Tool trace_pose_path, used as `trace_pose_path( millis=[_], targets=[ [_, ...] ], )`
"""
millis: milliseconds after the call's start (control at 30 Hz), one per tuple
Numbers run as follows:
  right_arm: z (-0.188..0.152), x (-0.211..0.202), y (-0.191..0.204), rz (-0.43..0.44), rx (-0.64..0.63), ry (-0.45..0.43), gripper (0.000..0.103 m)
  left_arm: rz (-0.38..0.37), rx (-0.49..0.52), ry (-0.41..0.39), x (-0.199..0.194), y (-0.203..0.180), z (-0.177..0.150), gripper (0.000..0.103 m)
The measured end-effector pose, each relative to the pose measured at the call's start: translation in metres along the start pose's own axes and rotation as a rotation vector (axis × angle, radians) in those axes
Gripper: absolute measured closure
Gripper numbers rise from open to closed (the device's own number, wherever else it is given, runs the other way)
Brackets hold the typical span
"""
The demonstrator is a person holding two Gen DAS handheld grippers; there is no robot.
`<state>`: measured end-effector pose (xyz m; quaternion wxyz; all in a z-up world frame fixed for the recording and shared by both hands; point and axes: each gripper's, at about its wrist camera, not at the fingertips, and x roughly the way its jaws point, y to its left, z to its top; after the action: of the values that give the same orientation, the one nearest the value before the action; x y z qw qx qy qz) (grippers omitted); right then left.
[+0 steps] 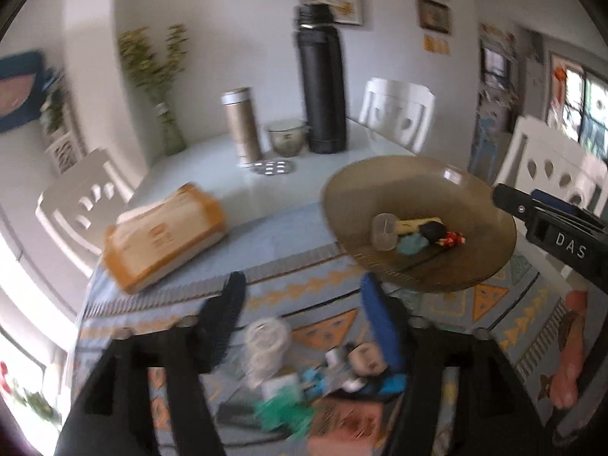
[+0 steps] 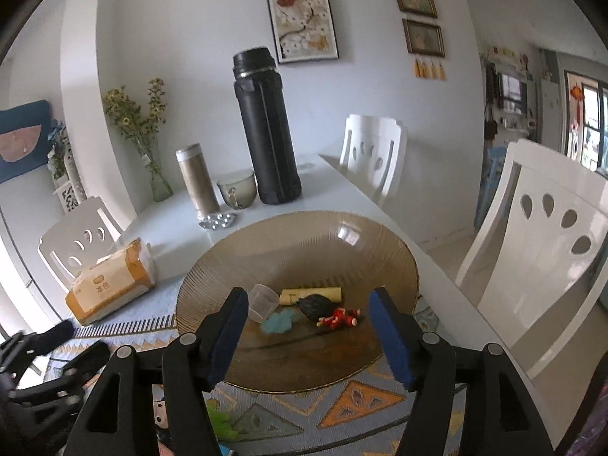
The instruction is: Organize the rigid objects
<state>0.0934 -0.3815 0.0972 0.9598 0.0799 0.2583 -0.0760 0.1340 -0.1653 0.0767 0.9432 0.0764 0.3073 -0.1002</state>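
Toys (image 1: 304, 372) — blurred, perhaps loose — lie between left gripper's (image 1: 304, 304) open fingers.

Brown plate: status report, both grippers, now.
Left gripper open, over loose toys on the mat. Right gripper open, empty, over brown plate. Plate holds several small items. Nothing blocking.

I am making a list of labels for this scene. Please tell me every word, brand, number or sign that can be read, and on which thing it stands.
"DAS": white letters on the black body of the right gripper, seen in the left wrist view.
Tissue pack: a small mark and two characters on its front, too small to read.
Wall pictures: only plant drawings, no readable text.
Black flask and metal bottle: no readable text.
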Motion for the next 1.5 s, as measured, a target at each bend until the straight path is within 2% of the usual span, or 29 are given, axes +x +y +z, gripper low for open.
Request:
trace_pose_path(
  millis=[133,333,400,467,633,833,933,1000,1067,1133,1267,1500],
  targets=[
    [-0.002,-0.01,0.01,-0.012,-0.022,-0.056,0.038,0.046,-0.046,-0.013,-0.025,0.029,-0.009,0.035],
    [-0.013,-0.043,0.039,0.064,-0.085,-0.044,0.038,0.053,-0.102,-0.053,-0.071,0.057,-0.016,0.035],
    [-0.021,-0.06,0.053,0.079,-0.13,-0.043,0.031,0.052,-0.113,-0.061,-0.084,0.063,-0.022,0.035],
    [-0.031,-0.078,0.065,0.09,-0.167,-0.05,0.017,0.042,-0.123,-0.056,-0.092,0.067,-0.032,0.035],
    [-0.073,-0.104,0.086,0.128,-0.226,-0.016,0.016,0.034,-0.167,-0.018,-0.098,0.075,-0.071,0.031],
    [-0.129,-0.084,0.088,0.174,-0.188,0.13,0.016,0.082,-0.189,0.103,-0.072,0.086,-0.137,0.031],
    [-0.144,-0.073,0.085,0.186,-0.161,0.17,0.016,0.075,-0.232,0.158,-0.058,0.096,-0.162,0.031],
    [-0.149,-0.065,0.083,0.197,-0.149,0.21,0.016,0.079,-0.257,0.176,-0.055,0.102,-0.166,0.031],
    [-0.148,-0.061,0.077,0.206,-0.121,0.219,0.016,0.056,-0.291,0.137,-0.06,0.107,-0.165,0.031],
    [-0.149,-0.056,0.069,0.224,-0.077,0.239,0.016,0.054,-0.293,0.137,-0.06,0.107,-0.166,0.031],
    [-0.148,-0.046,0.069,0.223,-0.057,0.273,0.016,0.056,-0.27,0.15,-0.058,0.104,-0.168,0.031],
    [-0.151,-0.043,0.08,0.183,-0.118,0.284,0.016,0.077,-0.209,0.126,-0.062,0.092,-0.168,0.03]
  ],
)
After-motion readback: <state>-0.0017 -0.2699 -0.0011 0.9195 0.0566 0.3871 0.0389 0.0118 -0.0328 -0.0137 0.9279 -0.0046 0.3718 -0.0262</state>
